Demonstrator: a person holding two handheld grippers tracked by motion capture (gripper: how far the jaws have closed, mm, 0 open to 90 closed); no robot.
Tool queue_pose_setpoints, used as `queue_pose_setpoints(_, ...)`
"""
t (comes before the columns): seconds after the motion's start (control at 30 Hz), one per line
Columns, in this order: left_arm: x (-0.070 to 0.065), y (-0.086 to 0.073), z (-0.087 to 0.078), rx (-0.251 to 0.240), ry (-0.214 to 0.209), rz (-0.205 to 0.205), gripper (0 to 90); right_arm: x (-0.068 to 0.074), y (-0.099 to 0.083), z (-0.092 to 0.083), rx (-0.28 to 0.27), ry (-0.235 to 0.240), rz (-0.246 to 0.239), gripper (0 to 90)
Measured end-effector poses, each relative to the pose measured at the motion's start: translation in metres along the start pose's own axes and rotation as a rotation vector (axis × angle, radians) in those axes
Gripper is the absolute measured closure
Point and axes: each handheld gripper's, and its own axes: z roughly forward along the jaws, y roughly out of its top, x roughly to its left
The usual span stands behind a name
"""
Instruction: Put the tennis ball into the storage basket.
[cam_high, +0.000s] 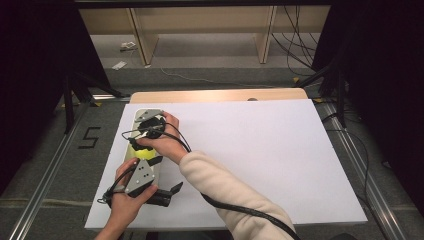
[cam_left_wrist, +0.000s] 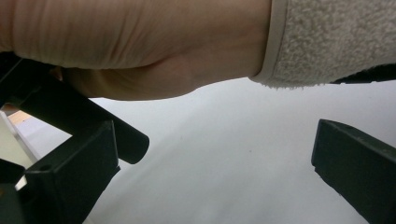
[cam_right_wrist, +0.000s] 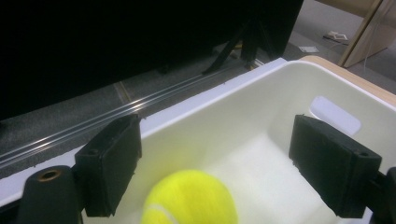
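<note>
- We see the right tool (cam_right_wrist: 215, 163) with its jaws spread wide, gripping nothing; in the right gripper view a yellow tennis ball (cam_right_wrist: 190, 198) lies between and just below the jaws.
- We cannot tell from the right gripper view whether the jaws touch the tennis ball.
- The tennis ball sits inside a white plastic bin (cam_right_wrist: 261, 93), on its floor; the bin's far end wall carries an oblong handle cut-out.
- In the high view, we locate the right tool (cam_high: 150, 125) above the bin (cam_high: 136, 116), held by the person's right hand (cam_high: 167, 142), which crosses over from the right; the sleeve (cam_high: 225, 192) is cream fleece.
- The bin stands at the left edge of the white sheet (cam_high: 260, 150) that covers the bench (cam_high: 220, 95); yellow of the tennis ball (cam_high: 139, 152) shows just below the right hand.
- We see the left tool (cam_left_wrist: 210, 163) open, its jaws well apart with nothing between them; its view looks across the white sheet at the right wrist and sleeve cuff.
- In the high view the left tool (cam_high: 167, 192) lies low at the near end of the bin, held in the left hand (cam_high: 125, 200), jaws pointing right.
</note>
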Motion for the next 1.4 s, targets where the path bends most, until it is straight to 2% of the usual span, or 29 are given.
queue_pose_setpoints(0.3,0.0,0.0,0.0,0.001,-0.002,0.004,0.4,-0.004,-0.004,-0.013,-0.019,-0.007,0.009,18.1)
queue_pose_setpoints(0.8,0.0,0.0,0.0,0.0,-0.001,0.002,0.5,-0.018,-0.011,-0.041,-0.04,-0.037,0.01,18.9)
queue_pose_setpoints(1.4,0.0,0.0,0.0,0.0,-0.002,0.0,0.5,-0.05,-0.027,-0.083,-0.058,-0.09,0.049,19.6)
